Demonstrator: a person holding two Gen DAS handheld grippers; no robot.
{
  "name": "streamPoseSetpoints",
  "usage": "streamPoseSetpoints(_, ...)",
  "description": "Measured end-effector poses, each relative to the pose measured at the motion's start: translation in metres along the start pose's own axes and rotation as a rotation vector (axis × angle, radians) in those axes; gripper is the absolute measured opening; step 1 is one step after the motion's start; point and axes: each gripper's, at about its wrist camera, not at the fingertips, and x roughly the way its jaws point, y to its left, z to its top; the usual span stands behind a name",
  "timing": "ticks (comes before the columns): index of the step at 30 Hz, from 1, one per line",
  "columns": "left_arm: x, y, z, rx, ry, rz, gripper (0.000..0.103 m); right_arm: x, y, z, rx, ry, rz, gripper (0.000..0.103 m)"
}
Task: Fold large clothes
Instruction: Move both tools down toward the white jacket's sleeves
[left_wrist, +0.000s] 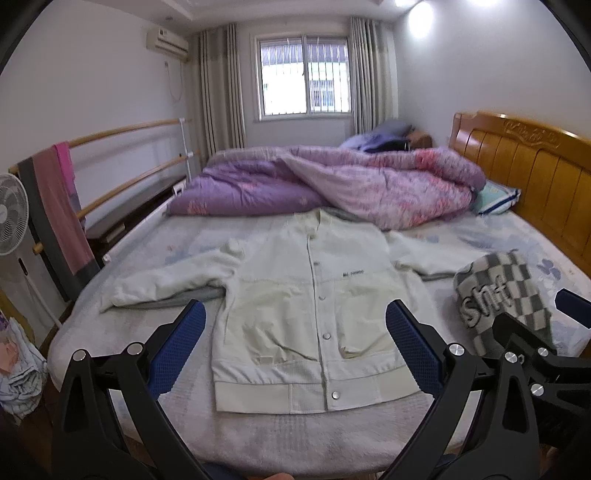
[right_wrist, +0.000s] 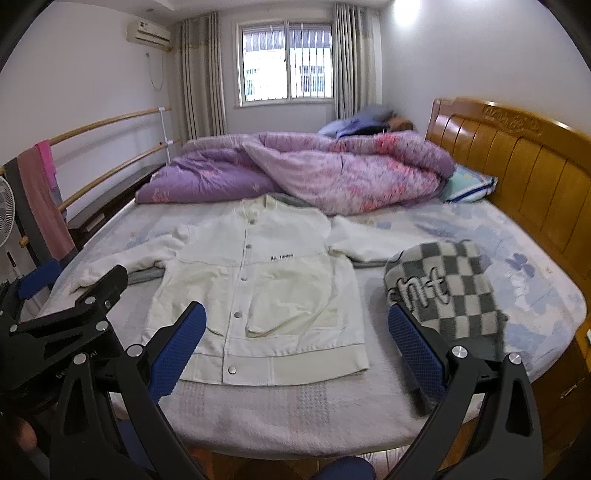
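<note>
Both my grippers, left (left_wrist: 295, 343) and right (right_wrist: 295, 343), hang released above the jacket (left_wrist: 310, 306) lying flat ahead on the bed (left_wrist: 258, 435), collar away, left sleeve (left_wrist: 173, 277) nearer my left.

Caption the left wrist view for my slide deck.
Open left gripper hovers over a cream jacket spread flat on the bed.

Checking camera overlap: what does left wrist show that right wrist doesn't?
Left wrist only: clothes heap on the floor at left, and the full fan.
Right wrist only: wooden cabinet beside the bed's right edge.
Both: white jacket spread flat, snapped shut, checkered garment to its right, purple quilt, both grippers open.
</note>
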Motion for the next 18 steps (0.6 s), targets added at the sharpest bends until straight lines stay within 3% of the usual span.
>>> streamPoseSetpoints(6, 0.096, -0.001, 0.000, 0.001, 0.070, 0.020, 0.098, 0.100, 0.004, 0.010, 0.012, 0.098, 0.006, 0.095)
streamPoseSetpoints(11, 0.192, 0.002, 0.007, -0.020, 0.101, 0.003, 0.098, 0.177, 0.014, 0.021, -0.028, 0.111, -0.067, 0.095)
streamPoseSetpoints(15, 0.256, 0.005, 0.008, -0.004, 0.183, -0.001, 0.098, 0.235, 0.019, 0.021, -0.024, 0.169, -0.096, 0.095)
streamPoseSetpoints(18, 0.288, 0.024, 0.003, -0.028, 0.287, -0.014, 0.098, 0.270, 0.028, 0.020, 0.006, 0.274, -0.087, 0.095)
